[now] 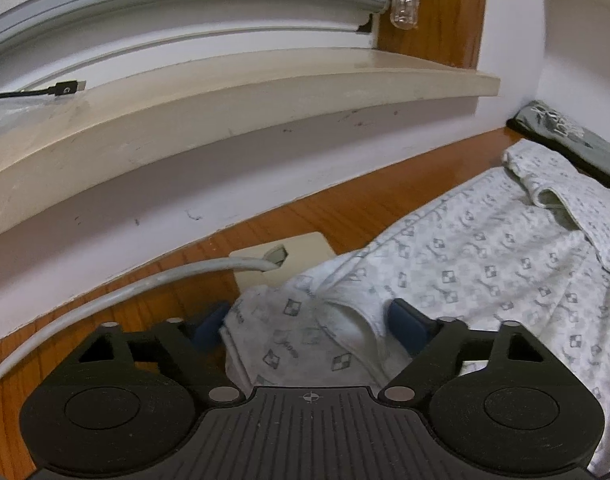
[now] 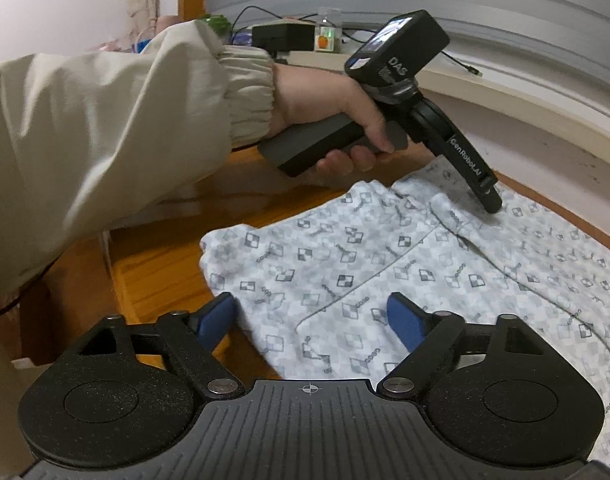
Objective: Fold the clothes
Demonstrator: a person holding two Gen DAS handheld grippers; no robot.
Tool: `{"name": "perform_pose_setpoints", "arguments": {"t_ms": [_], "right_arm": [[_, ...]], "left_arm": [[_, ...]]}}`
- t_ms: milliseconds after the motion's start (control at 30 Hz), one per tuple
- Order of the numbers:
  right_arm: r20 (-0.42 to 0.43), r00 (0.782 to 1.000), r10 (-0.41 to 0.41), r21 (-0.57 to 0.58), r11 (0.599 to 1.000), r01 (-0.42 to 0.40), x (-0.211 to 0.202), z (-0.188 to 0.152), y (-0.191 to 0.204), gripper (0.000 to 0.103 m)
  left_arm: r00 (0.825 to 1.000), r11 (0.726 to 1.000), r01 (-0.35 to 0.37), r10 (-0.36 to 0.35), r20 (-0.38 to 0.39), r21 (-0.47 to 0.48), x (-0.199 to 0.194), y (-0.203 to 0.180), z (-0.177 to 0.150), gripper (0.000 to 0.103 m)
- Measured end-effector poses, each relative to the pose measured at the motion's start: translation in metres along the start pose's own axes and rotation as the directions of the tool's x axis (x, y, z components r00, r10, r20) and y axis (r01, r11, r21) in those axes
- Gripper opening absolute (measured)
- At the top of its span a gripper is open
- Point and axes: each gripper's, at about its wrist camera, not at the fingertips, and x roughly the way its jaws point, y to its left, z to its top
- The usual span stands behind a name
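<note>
A white garment with a grey checked print (image 1: 485,256) lies spread on the wooden table (image 1: 345,216). In the left wrist view my left gripper (image 1: 307,322) straddles a bunched corner of it, blue pads (image 1: 405,322) on either side and the jaws wide. From the right wrist view the same garment (image 2: 385,264) fills the right half, and my right gripper (image 2: 311,318) stands open over its near edge, one pad over bare wood. A person's hand in a beige sleeve (image 2: 105,128) holds the left gripper (image 2: 491,204), its tips down on the cloth's far edge.
A dark grey folded garment (image 1: 565,136) lies behind the white one by the wall. A grey cable (image 1: 145,284) runs into a beige socket plate (image 1: 301,248) on the table. The window sill (image 1: 225,96) carries a black cable; small items (image 2: 289,36) crowd it further along. The table's edge (image 2: 121,280) drops off at left.
</note>
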Motion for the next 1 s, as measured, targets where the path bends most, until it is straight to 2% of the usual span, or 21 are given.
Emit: {"name": "perform_pose_setpoints", "arguments": {"t_ms": [33,100,167,200,233,267,333,433,567,700,800,900,1000], "right_arm": [[0.005,1.0,-0.01,0.005,1.0,0.01,0.0,0.001,-0.002,0.057],[0.007,1.0,-0.021,0.009,1.0,0.021,0.0,0.002,-0.005,0.049],[0.011,0.999,-0.036,0.008,0.999,0.036,0.0,0.003,-0.007,0.037],[0.015,0.999,-0.041,0.012,0.999,0.041,0.0,0.003,-0.008,0.025],[0.018,0.999,-0.043,0.017,0.999,0.043,0.001,0.003,-0.01,0.021],[0.021,0.999,-0.046,0.023,0.999,0.046,0.001,0.003,-0.012,0.021],[0.028,0.998,-0.049,0.035,0.998,0.048,0.001,0.003,-0.015,0.018],[0.057,0.997,-0.047,0.056,0.997,0.044,-0.002,0.002,-0.02,0.016],[0.12,0.99,-0.07,0.075,0.995,0.061,-0.017,0.001,-0.029,0.015],[0.202,0.97,-0.136,0.087,0.989,0.12,-0.046,0.003,-0.041,0.015],[0.252,0.949,-0.19,0.105,0.98,0.168,-0.064,0.003,-0.05,0.015],[0.289,0.919,-0.267,0.131,0.962,0.239,-0.048,0.006,-0.046,0.015],[0.307,0.89,-0.336,0.172,0.94,0.295,-0.053,0.001,-0.06,0.014]], "left_arm": [[1.0,1.0,0.003,-0.003,0.003,0.004,-0.001,-0.001,0.0,0.077],[1.0,1.0,0.011,-0.011,0.009,0.01,-0.003,-0.004,-0.001,0.071],[1.0,1.0,0.024,-0.024,0.012,0.017,-0.004,-0.006,-0.002,0.062],[0.999,0.999,0.03,-0.03,0.011,0.02,-0.005,-0.008,-0.001,0.057],[0.999,0.999,0.035,-0.035,0.009,0.021,-0.006,-0.01,-0.001,0.051],[0.999,0.999,0.04,-0.04,0.007,0.022,-0.007,-0.012,-0.001,0.048],[0.998,0.998,0.06,-0.06,0.001,0.025,-0.008,-0.015,0.0,0.031],[0.999,0.998,0.043,-0.043,-0.014,0.053,-0.009,-0.025,0.007,0.021],[1.0,0.996,0.012,-0.012,-0.008,0.091,-0.02,-0.04,0.026,0.02],[0.999,0.99,0.023,-0.029,0.037,0.136,-0.043,-0.064,0.061,0.019],[0.998,0.982,0.02,-0.03,0.047,0.188,-0.054,-0.096,0.095,0.019],[0.998,0.97,0.017,-0.032,0.058,0.244,-0.054,-0.135,0.128,0.018],[0.997,0.959,0.025,-0.045,0.066,0.282,-0.044,-0.173,0.158,0.017]]}}
